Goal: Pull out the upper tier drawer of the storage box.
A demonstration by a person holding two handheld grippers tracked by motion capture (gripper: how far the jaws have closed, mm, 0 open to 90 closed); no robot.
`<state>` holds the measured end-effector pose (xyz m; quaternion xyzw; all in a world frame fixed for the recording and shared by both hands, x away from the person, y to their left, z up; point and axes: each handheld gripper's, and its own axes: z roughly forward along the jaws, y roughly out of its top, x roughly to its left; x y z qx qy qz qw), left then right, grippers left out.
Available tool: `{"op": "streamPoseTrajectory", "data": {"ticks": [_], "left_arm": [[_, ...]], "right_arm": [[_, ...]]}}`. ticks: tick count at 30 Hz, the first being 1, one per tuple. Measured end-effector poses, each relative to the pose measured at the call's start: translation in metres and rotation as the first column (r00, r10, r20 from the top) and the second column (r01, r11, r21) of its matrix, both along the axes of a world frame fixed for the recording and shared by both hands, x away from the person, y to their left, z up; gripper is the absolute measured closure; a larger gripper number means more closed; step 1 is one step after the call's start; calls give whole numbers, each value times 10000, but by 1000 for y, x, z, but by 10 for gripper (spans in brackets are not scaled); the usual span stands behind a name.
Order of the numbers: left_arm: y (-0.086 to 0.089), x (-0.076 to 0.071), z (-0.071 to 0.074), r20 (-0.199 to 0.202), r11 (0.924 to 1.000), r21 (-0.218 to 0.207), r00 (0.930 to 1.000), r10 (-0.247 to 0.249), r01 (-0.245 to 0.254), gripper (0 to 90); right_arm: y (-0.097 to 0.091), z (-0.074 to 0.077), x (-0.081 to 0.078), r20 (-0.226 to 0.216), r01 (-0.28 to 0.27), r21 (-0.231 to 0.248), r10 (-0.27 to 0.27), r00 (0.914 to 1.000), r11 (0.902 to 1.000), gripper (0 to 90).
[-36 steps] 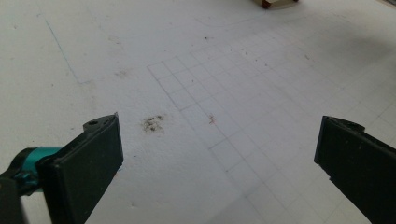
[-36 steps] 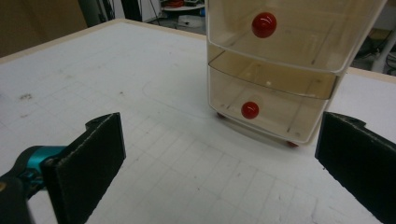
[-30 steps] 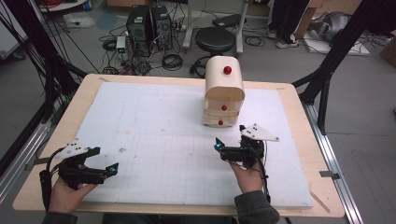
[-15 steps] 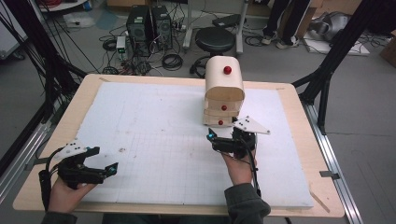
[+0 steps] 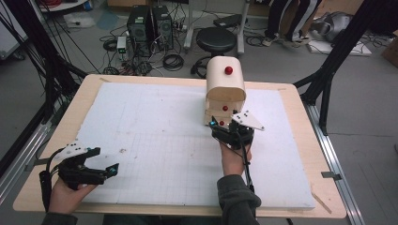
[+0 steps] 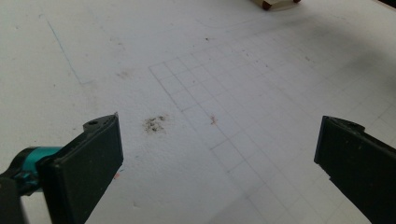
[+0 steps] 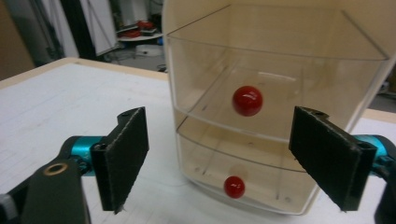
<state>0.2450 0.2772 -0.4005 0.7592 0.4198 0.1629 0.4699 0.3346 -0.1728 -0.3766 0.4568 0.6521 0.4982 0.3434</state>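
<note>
just right gripper (image 5: 220, 125) beside drawer box (image 5: 226, 84)

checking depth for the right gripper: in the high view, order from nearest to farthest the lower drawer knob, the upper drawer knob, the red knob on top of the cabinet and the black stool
From the right gripper:
1. lower drawer knob, right at its jaws, cabinet's bottom front.
2. upper drawer knob, just above on the front.
3. red knob on top, on the cabinet's rounded top.
4. black stool, on the floor beyond the table.

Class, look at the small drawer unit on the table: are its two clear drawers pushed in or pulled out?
Pushed in. In the right gripper view, the upper drawer and lower drawer fronts sit flush with the cabinet.
</note>
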Motion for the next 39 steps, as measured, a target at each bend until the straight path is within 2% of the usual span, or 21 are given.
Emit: {"op": "streamPoseTrajectory", "data": {"ticks": [2, 3, 4, 6, 7, 9, 11, 14, 19, 28, 39], "left_arm": [[0, 0, 0, -14, 10000, 4, 10000, -21, 21, 17], [0, 0, 0, -13, 10000, 4, 10000, -17, 17, 17], [0, 0, 0, -23, 10000, 0, 10000, -25, 25, 17], [-1, 0, -1, -21, 10000, 7, 10000, -30, 30, 17], [-1, 0, 0, -8, 10000, 19, 10000, -53, 53, 17], [0, 0, 0, -19, 10000, -6, 10000, -41, 41, 17], [0, 0, 0, 2, 10000, -19, 10000, -10, 10, 17], [0, 0, 0, 2, 10000, -26, 10000, -18, 18, 18], [0, 0, 0, 7, 10000, -37, 10000, -24, 24, 17], [0, 0, -1, -27, 10000, -31, 10000, -43, 43, 17], [0, 1, -1, -16, 10000, -7, 10000, -47, 47, 17]], "right_arm": [[0, 0, 0, 55, 97, -22, -97, 9999, 10000, 237], [1, 0, 2, 140, 284, -68, -283, 9995, 9996, 286], [1, 0, 2, 140, 284, -68, -283, 9995, 9996, 286], [3, 0, 3, 194, 585, -148, -582, 9981, 9982, 331], [6, 1, 5, 218, 696, -145, -692, 9974, 9975, 382], [7, 2, 5, 264, 779, -269, -772, 9967, 9966, 403], [10, 2, 7, 312, 1052, -414, -1040, 9941, 9936, 462], [12, 2, 8, 318, 1148, -510, -1133, 9931, 9921, 496], [13, -1, 12, 260, 1344, -742, -1328, 9908, 9881, 608], [11, -2, 13, 346, 1409, -782, -1385, 9898, 9869, 709], [9, -1, 13, 264, 1301, -711, -1286, 9913, 9889, 729]]}}
